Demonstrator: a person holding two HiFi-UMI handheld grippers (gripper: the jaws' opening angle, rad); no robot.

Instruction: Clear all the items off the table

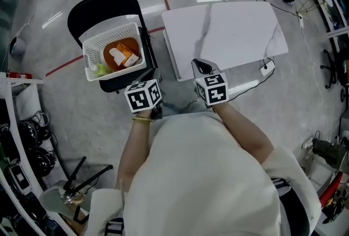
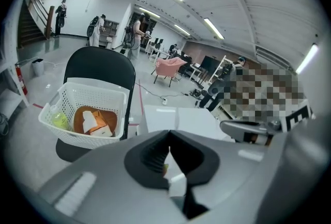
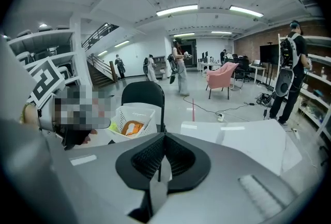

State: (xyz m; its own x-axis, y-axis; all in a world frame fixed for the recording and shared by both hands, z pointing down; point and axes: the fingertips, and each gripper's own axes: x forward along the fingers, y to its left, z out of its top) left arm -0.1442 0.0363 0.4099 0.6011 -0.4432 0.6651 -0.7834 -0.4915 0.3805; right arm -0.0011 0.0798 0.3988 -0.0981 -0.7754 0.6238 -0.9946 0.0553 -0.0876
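Both grippers are up in front of the person, side by side, just short of the bench's near edge. The left gripper (image 2: 168, 137) has its jaws pressed together, gripping only each other. The right gripper (image 3: 164, 137) is the same, closed tight on itself.

From the head view, the left gripper's jaws are hidden under its own marker cube (image 1: 143, 96), so only its own camera shows them. The right one's dark tip pokes out over the bench's (image 1: 229, 33) near left corner. The person's shoulders and top fill the lower part of that view and cover the floor below.

The bench is a white slab with grey veins. In both gripper views the grey gripper body cuts off its near part.

The task's items are off to the left, in a white basket (image 1: 109, 30) on a black chair (image 1: 98, 6), well apart from the bench. The basket covers most of the seat. Inside it sits an orange dish (image 1: 126, 44) with a white block (image 1: 116, 56) and an orange carton (image 1: 131, 58) lying on it, touching. A green thing (image 1: 100, 70) is wedged in the basket's near corner, half behind the wall, too small to name.

A white power strip (image 1: 267, 68) lies on the floor beside the bench's near right corner, its cable running off under the bench.
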